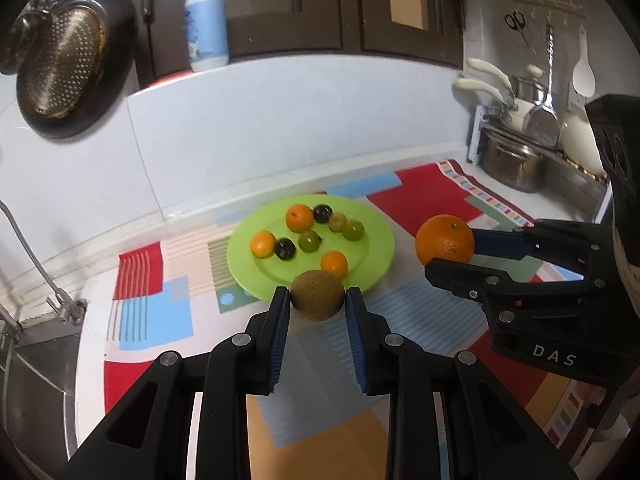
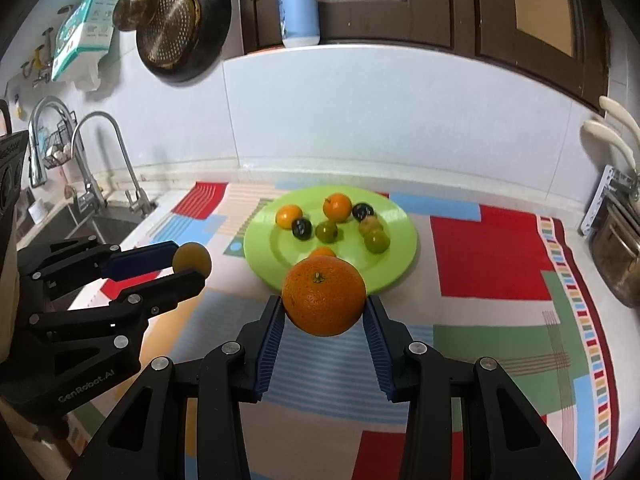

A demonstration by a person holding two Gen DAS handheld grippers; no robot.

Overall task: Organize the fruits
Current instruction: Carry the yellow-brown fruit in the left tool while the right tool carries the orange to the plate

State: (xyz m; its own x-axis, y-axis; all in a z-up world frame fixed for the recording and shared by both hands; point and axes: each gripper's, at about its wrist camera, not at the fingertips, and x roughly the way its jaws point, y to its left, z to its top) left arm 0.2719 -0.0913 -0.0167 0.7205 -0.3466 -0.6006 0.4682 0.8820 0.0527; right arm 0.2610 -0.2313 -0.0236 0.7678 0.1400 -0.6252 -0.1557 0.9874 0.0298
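Fruits are gathered on a green plate (image 1: 372, 256) that rests on a patterned cloth (image 2: 492, 256) spread over the tabletop (image 1: 560, 204). On the plate three small oranges (image 1: 299, 218), two dark plums (image 1: 285, 249) and three greenish round fruits (image 1: 310, 241) are seen, lying near one another toward the plate's middle.

A brown kiwi (image 1: 317, 295) is gripped by the left tongs (image 1: 317, 300), whose blue-padded fingers (image 1: 280, 320) are pressed against its two sides. It is held above the cloth, just at the near edge of the plate in the left wrist view.

A large orange (image 2: 324, 298) is gripped by the right tongs (image 2: 325, 312), with the stem end turned toward the camera; both pads touch its sides. It is held above the cloth at the near rim of the plate in the right wrist view, and beside the plate's right edge in the left wrist view.

The two tongs are kept apart, one on each side of the plate's near rim.

A dark frying pan (image 2: 188, 24) with a perforated strainer in front of it is hung on the wall, a white and blue pump bottle (image 2: 298, 4) is stood on the ledge above the backsplash, and a sink faucet (image 2: 116, 152) is seen at the left end of the tabletop.
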